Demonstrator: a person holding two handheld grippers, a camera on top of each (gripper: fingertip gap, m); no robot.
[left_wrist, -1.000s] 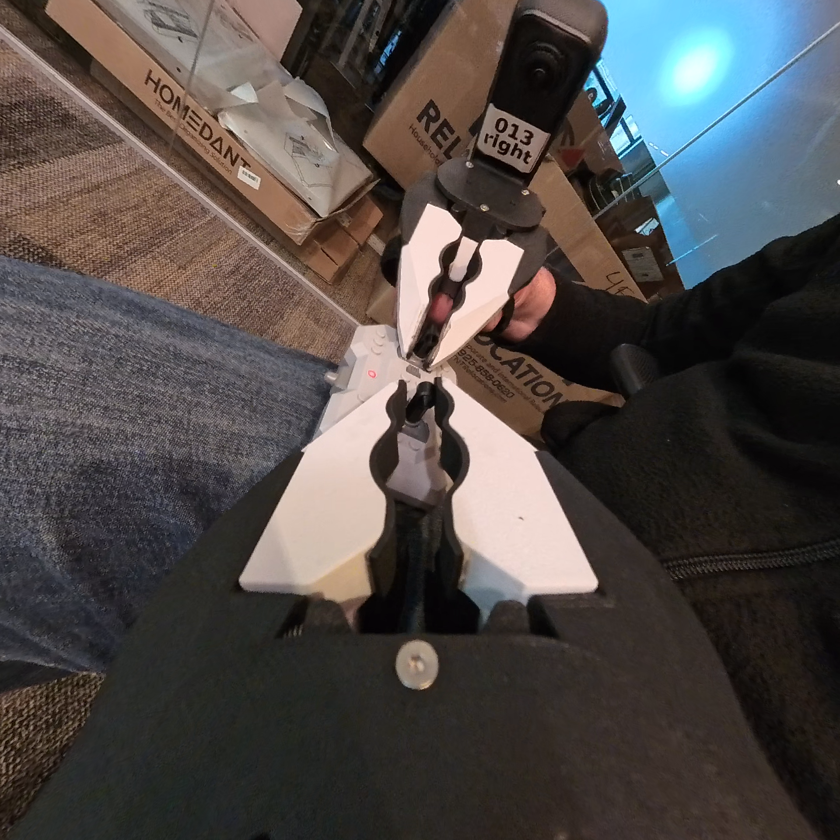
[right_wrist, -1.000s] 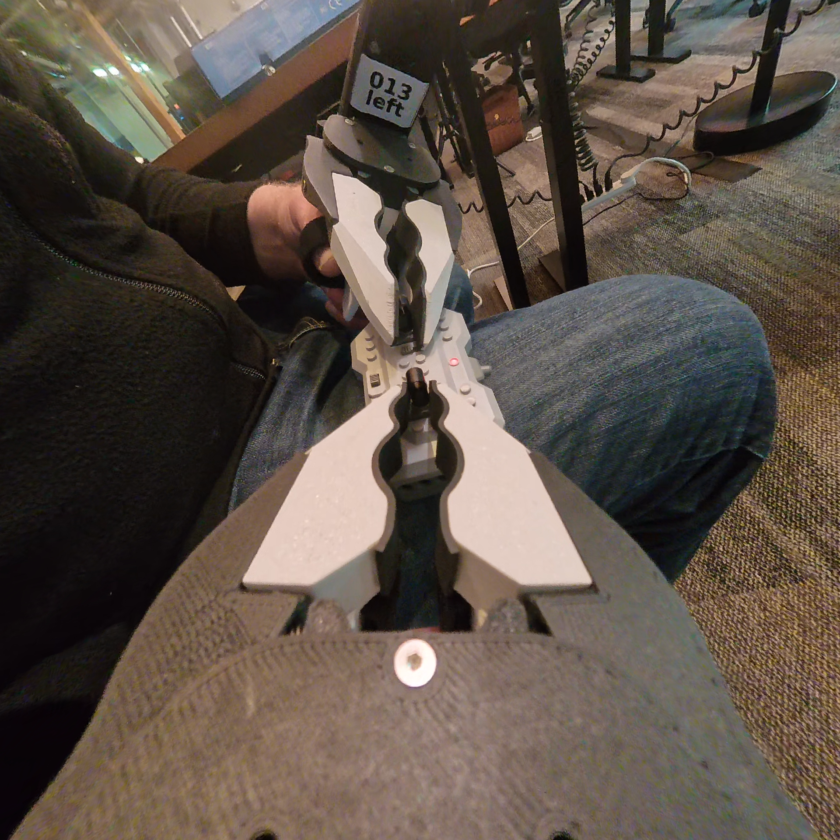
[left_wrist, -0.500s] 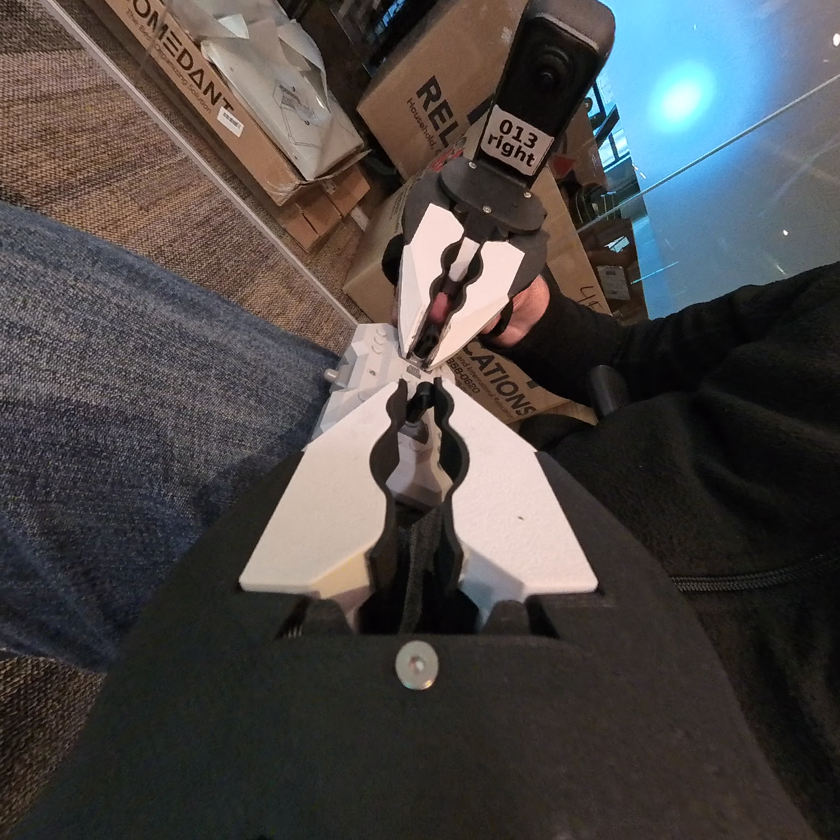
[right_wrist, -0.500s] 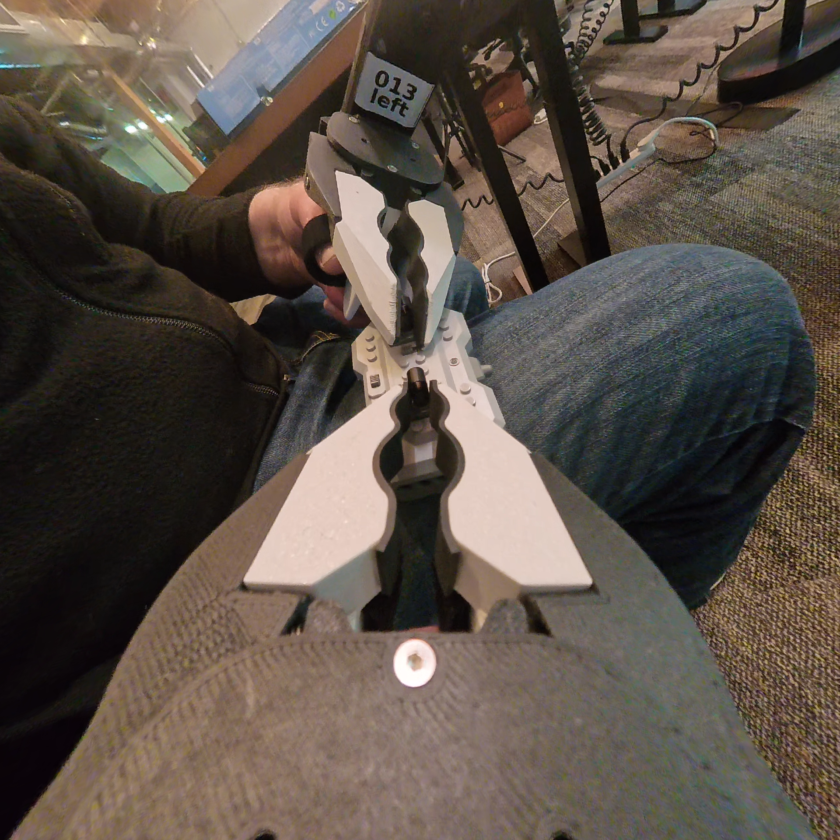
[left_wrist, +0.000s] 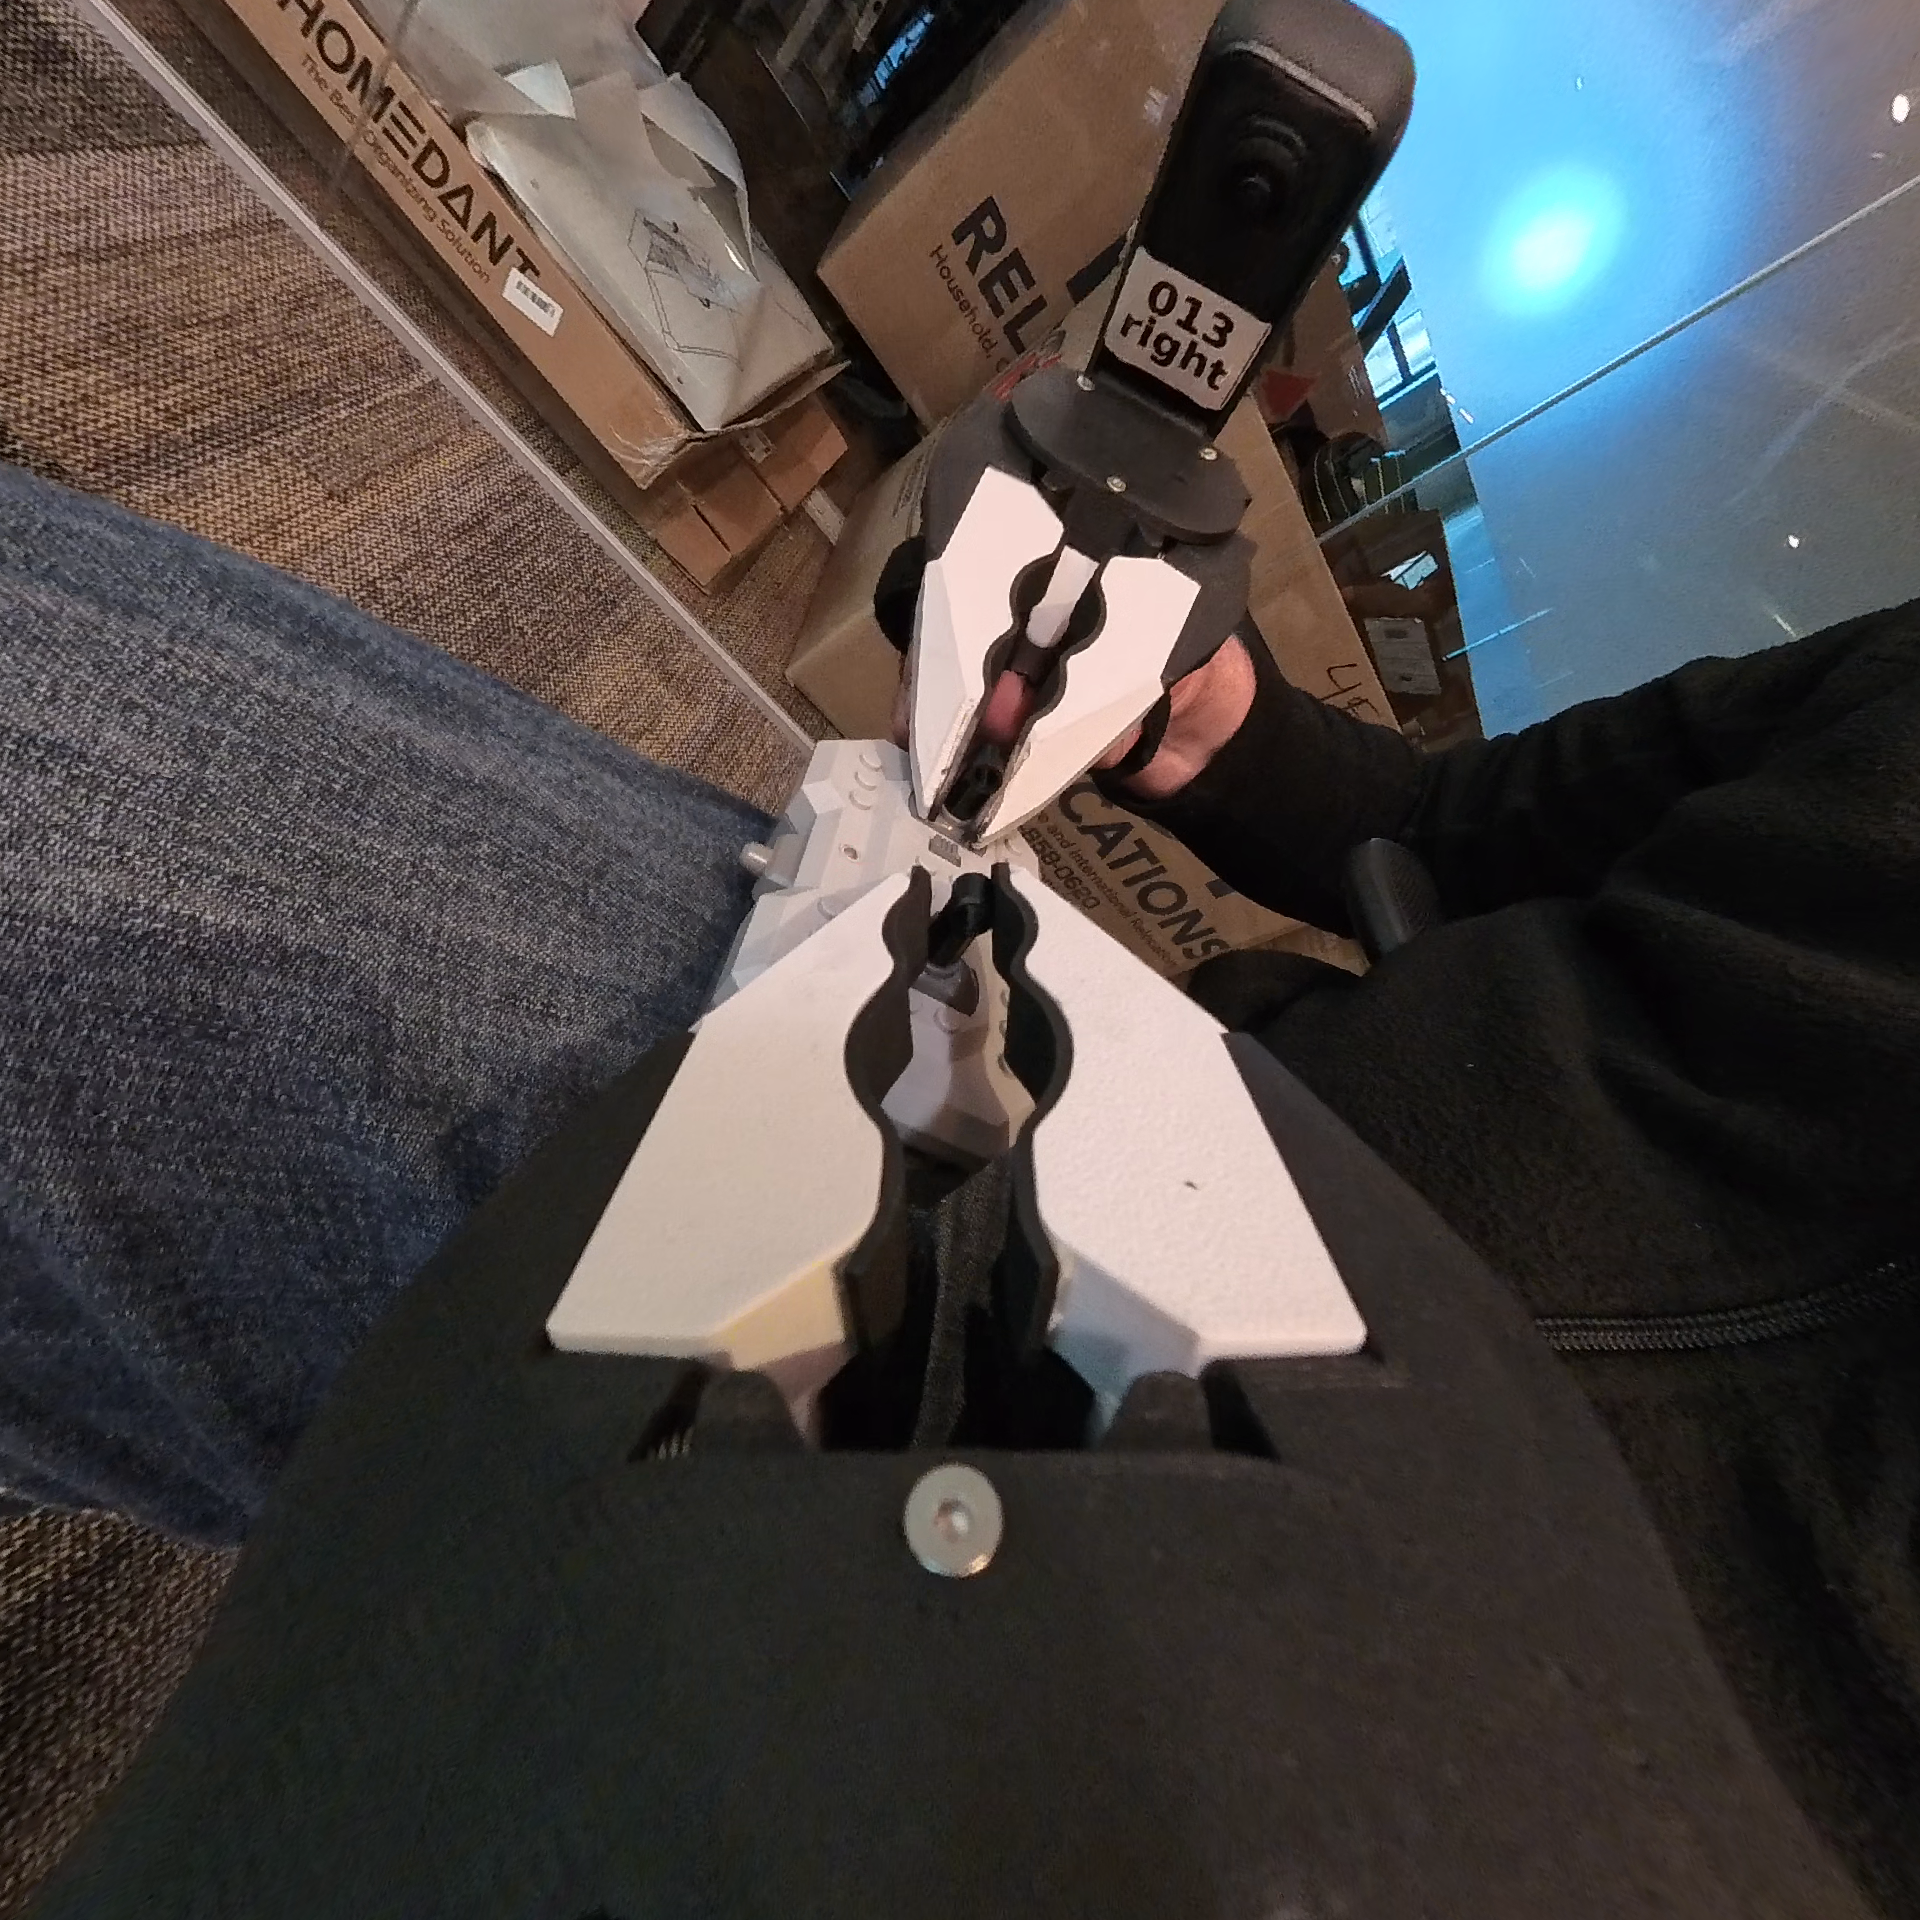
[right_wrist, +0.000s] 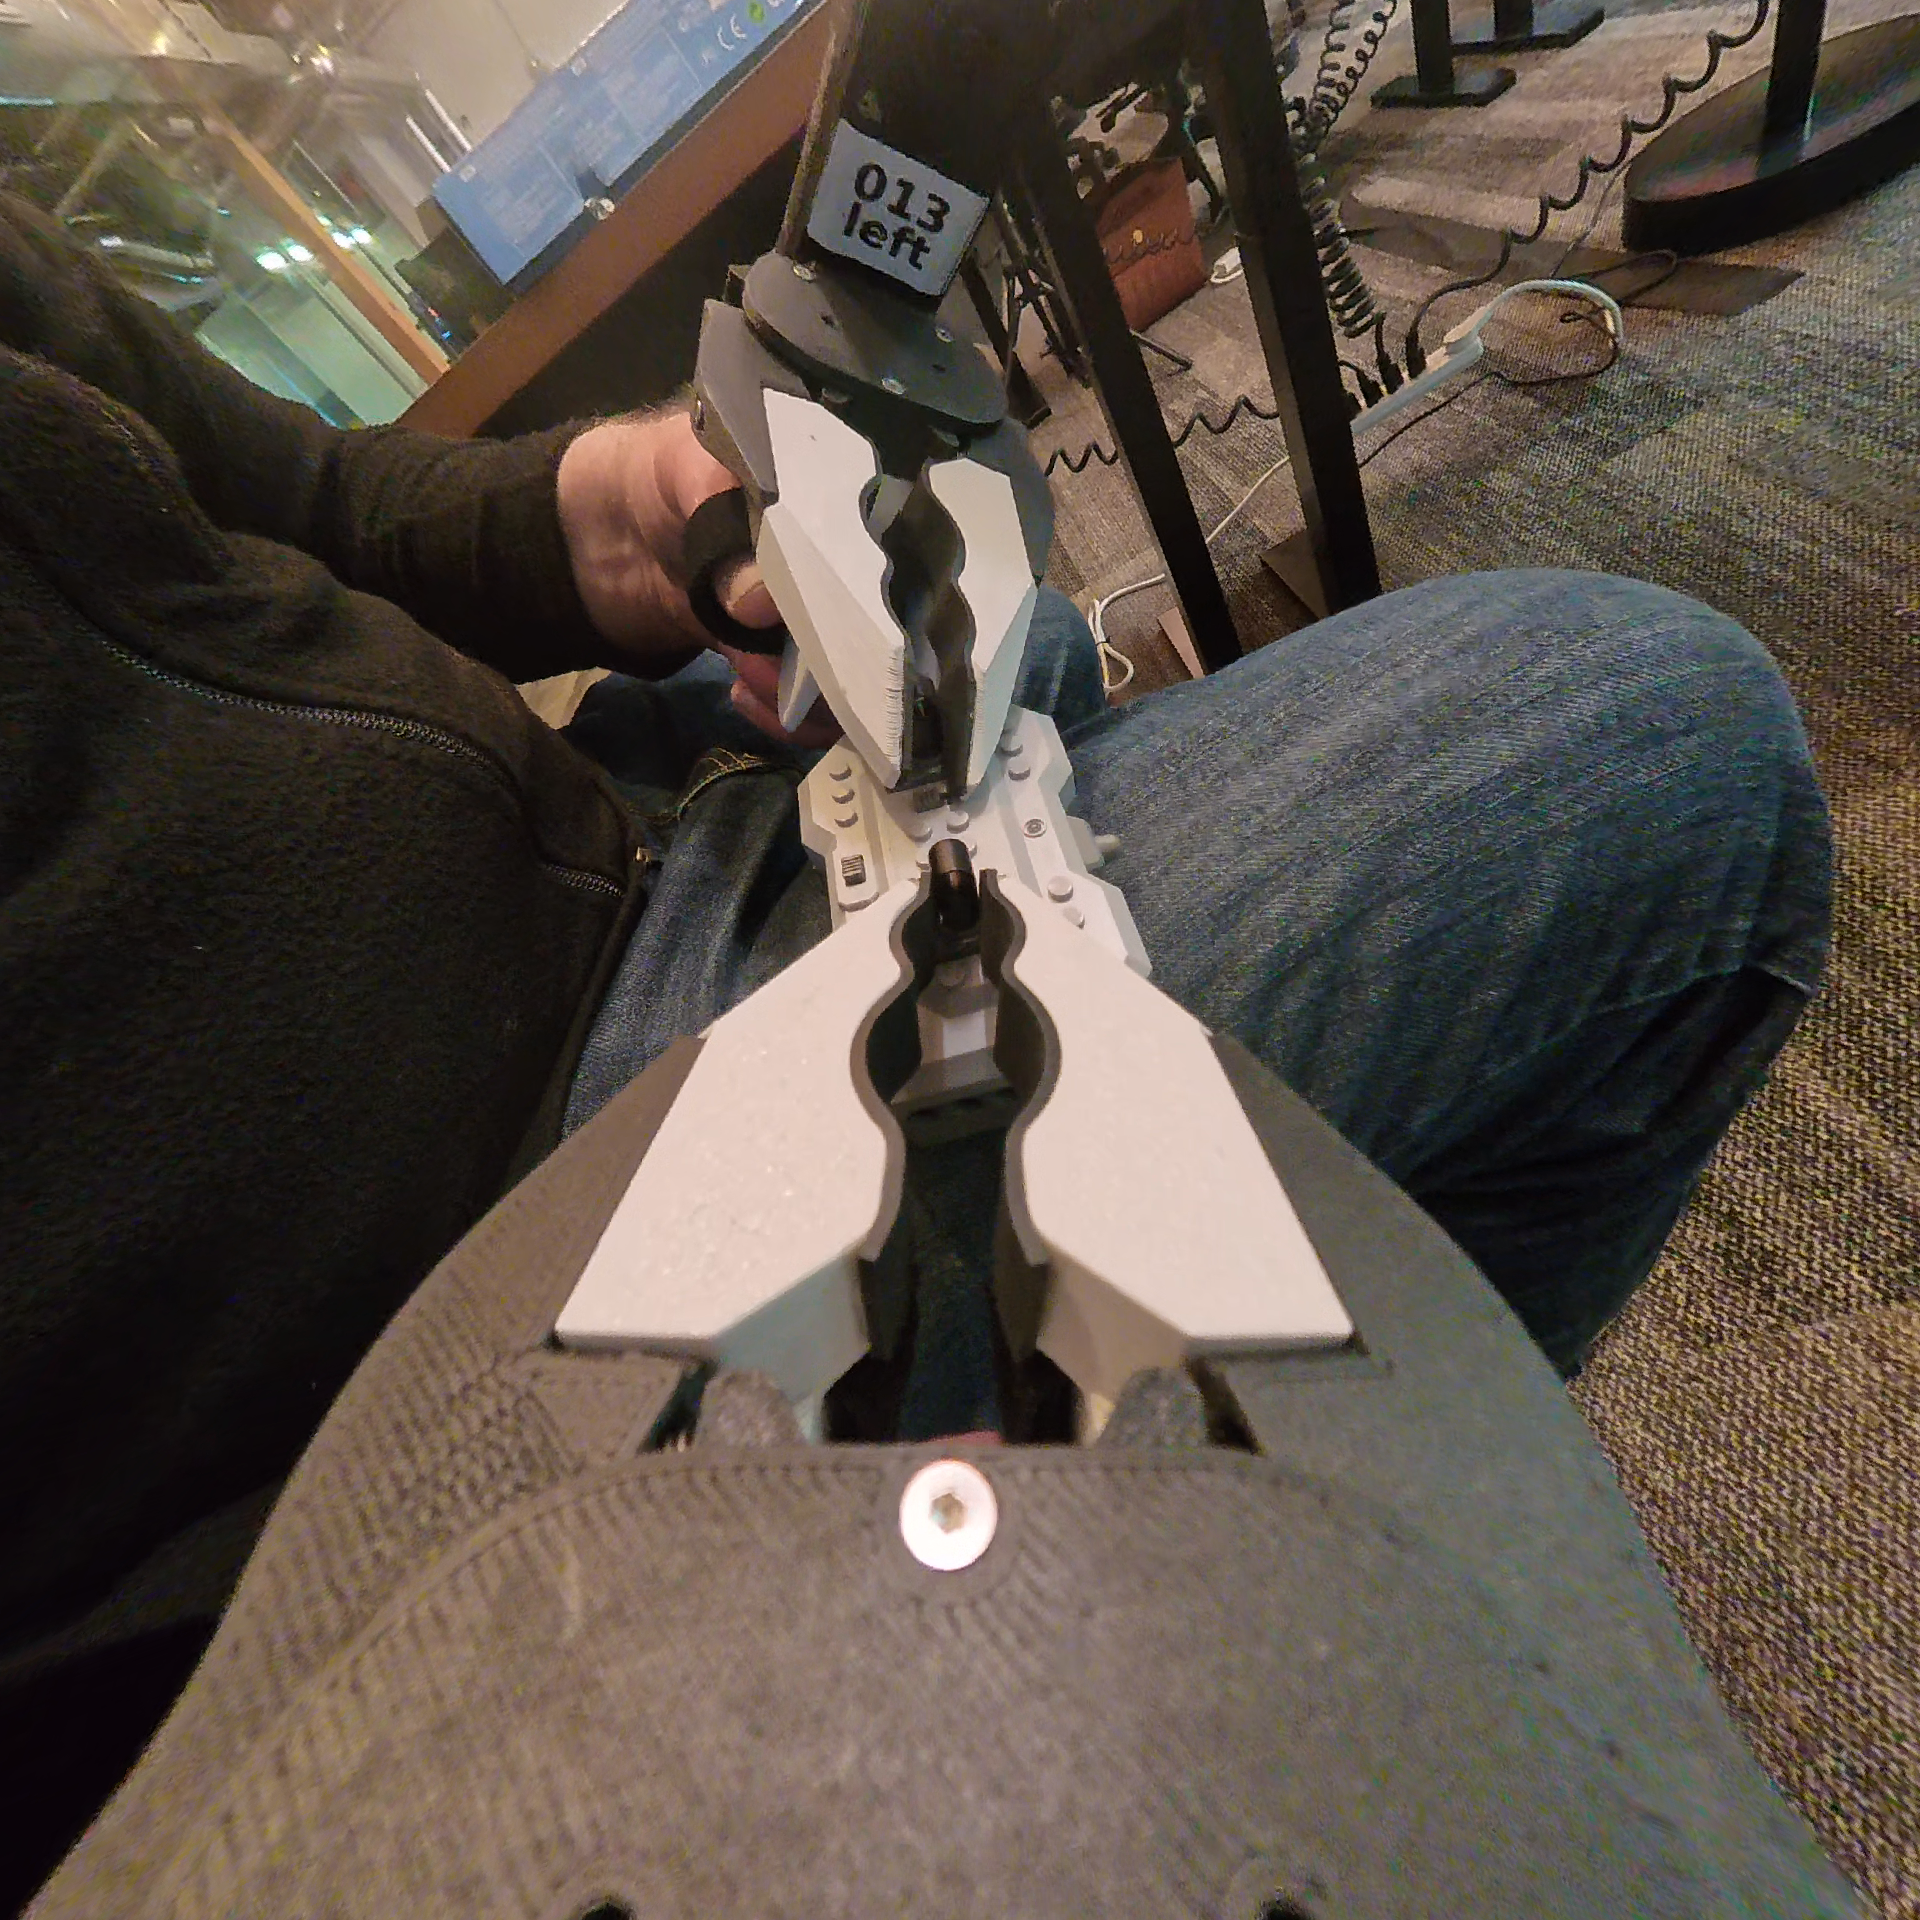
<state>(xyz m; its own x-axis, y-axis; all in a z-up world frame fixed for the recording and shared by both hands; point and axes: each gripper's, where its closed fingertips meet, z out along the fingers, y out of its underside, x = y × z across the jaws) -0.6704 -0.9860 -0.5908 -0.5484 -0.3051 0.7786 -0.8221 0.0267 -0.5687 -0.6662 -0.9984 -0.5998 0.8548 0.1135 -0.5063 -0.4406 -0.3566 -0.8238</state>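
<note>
A grey toy-brick model (left_wrist: 831, 831) hangs above a person's lap between my two grippers, which face each other tip to tip. My left gripper (left_wrist: 958, 885) is shut on the model's near end, with a black peg (left_wrist: 961, 914) between its tips. My right gripper (right_wrist: 951, 883) is shut on the model (right_wrist: 862, 842) from the other side, also around a black peg (right_wrist: 951, 868). The right gripper shows in the left wrist view (left_wrist: 961, 821). The left gripper shows in the right wrist view (right_wrist: 930, 769). A hand (right_wrist: 634, 540) holds each gripper.
A leg in blue jeans (right_wrist: 1403, 831) lies under the model and a black jacket (right_wrist: 260, 935) is close beside it. Cardboard boxes (left_wrist: 436, 239) stand on the carpet behind. Black table legs (right_wrist: 1288, 343) and cables (right_wrist: 1455, 343) stand beyond the knee.
Both grippers keep their hold and have tilted slightly together, so the background has shifted. A small red dot seen on the model one second ago no longer shows.
</note>
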